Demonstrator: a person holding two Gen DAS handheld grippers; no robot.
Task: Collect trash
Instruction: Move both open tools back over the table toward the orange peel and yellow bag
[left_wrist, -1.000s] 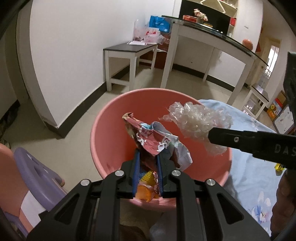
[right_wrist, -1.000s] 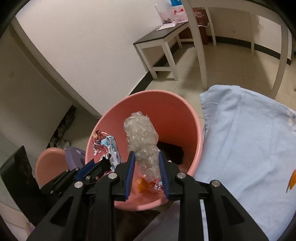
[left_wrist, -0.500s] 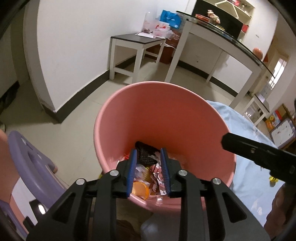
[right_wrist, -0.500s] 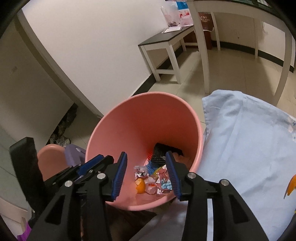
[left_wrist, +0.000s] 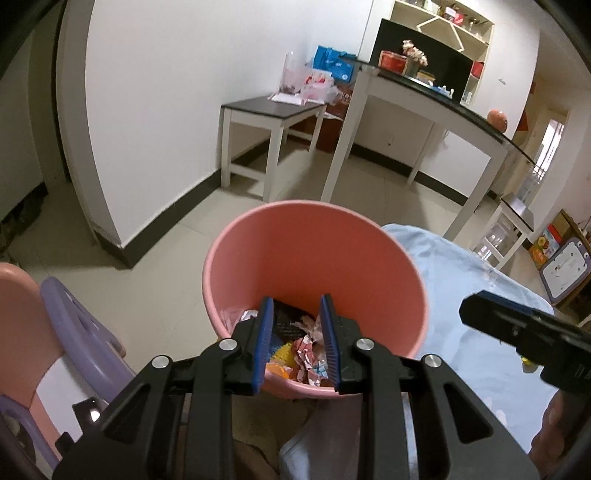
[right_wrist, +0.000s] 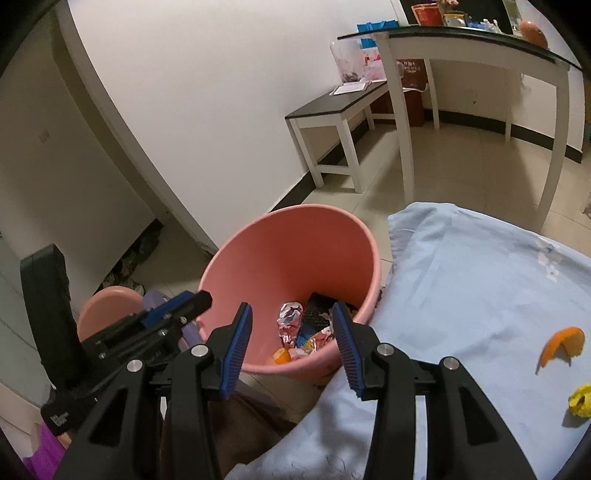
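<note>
Trash (left_wrist: 306, 347) lies in the pink bucket (left_wrist: 314, 258) below both spread, empty grippers, left gripper (left_wrist: 297, 345) and right gripper (right_wrist: 291, 347)

A lived-in home room; tiled floor (left_wrist: 369, 177), white wall shelves (left_wrist: 458, 26), a low side table (left_wrist: 273, 110) stacked with bags, a child's drawing board (left_wrist: 565, 269) against the wall.

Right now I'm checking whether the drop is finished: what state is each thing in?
left gripper: open, empty, above the bin.
right gripper: open, empty, above the bin.
pink bin: upright, open-topped, part filled.
trash in the bin: crumpled wrappers lying at the bottom.
orange peel: lying on the blue cloth, not collected.
yellow scrap: crumpled, on the blue cloth, not collected.
blue cloth: spread flat beside the bin.
</note>
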